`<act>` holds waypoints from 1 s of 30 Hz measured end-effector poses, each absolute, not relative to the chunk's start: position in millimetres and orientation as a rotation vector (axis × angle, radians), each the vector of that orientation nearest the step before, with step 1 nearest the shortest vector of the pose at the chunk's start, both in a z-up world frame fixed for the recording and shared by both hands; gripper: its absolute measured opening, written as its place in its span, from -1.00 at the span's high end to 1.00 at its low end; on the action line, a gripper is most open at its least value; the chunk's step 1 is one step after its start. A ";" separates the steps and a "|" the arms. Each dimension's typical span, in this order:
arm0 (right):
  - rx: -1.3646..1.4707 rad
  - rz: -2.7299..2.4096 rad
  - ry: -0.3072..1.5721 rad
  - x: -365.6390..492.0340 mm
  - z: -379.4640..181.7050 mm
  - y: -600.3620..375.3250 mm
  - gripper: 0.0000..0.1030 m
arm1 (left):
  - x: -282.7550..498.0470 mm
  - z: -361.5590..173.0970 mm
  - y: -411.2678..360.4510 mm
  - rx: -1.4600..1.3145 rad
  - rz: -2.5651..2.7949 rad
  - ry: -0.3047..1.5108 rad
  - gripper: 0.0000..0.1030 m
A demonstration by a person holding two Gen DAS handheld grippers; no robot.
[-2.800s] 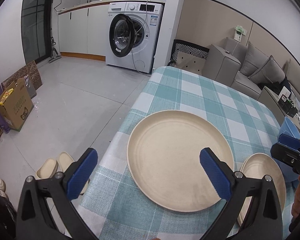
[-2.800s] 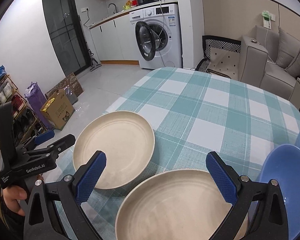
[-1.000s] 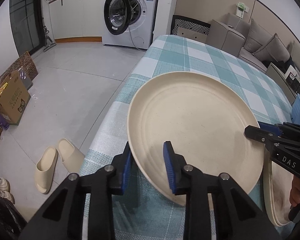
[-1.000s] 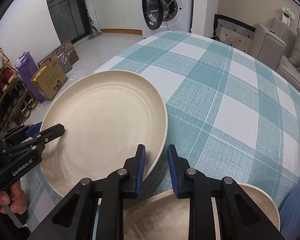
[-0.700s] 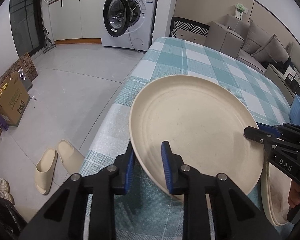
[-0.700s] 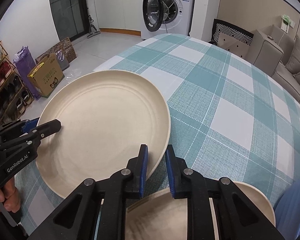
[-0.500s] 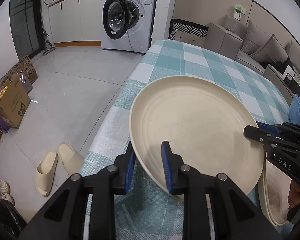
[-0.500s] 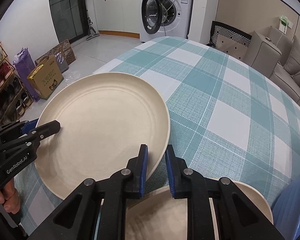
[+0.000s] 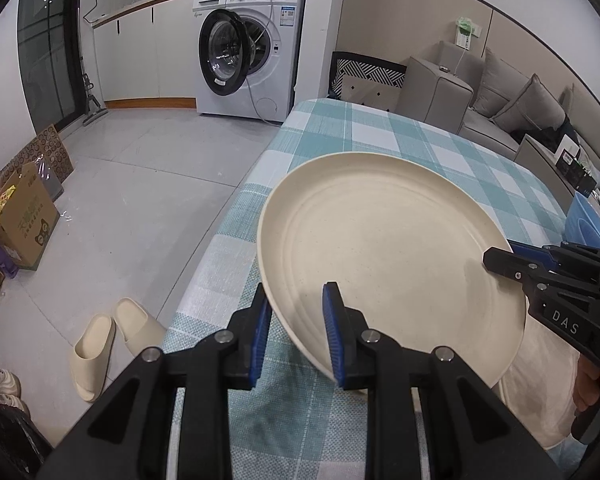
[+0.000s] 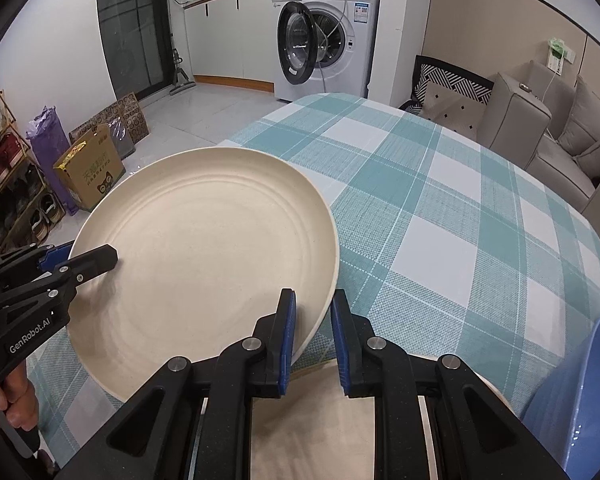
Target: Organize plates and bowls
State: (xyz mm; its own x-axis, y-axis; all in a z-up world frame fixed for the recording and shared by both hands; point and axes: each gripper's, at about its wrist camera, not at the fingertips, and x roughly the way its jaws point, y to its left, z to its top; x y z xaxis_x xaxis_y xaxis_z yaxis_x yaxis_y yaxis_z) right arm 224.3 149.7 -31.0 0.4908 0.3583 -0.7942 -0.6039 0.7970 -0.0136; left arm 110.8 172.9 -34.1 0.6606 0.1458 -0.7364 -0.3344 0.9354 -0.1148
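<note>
A large cream plate [image 9: 388, 248] [image 10: 204, 256] hangs tilted just above the teal checked table [image 9: 380, 132] [image 10: 440, 200]. My left gripper [image 9: 296, 308] is shut on its near-left rim; in the right wrist view it [image 10: 96, 258] shows at the plate's left edge. My right gripper [image 10: 314, 312] is shut on the opposite rim, and in the left wrist view it [image 9: 500, 258] shows at the plate's right. A second cream plate [image 9: 540, 392] [image 10: 320, 420] lies on the cloth under the right gripper. A blue bowl [image 9: 584, 220] [image 10: 580, 400] stands at the right.
The table's left edge drops to a tiled floor with a pair of slippers [image 9: 108, 340] and a cardboard box [image 9: 20, 220] [image 10: 92, 168]. A washing machine [image 9: 244, 48] with its door open stands beyond. A grey sofa [image 9: 500, 108] lines the right side.
Both grippers went from open to shut on the large plate's rim. Over the last second the plate has risen off the cloth with both of them.
</note>
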 end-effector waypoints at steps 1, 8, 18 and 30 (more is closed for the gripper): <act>-0.309 0.594 0.877 223.6 -29.6 148.9 0.65 | 110.3 -32.5 172.0 -0.249 0.273 0.803 0.53; -0.292 0.585 0.857 216.3 -16.4 139.2 0.65 | 107.0 -21.8 163.6 -0.239 0.262 0.777 0.53; -0.250 0.564 0.838 208.0 -0.3 118.2 0.65 | 102.8 -6.4 146.4 -0.216 0.234 0.746 0.53; -0.224 0.542 0.824 195.5 12.4 92.3 0.65 | 103.7 0.6 128.1 -0.198 0.200 0.738 0.53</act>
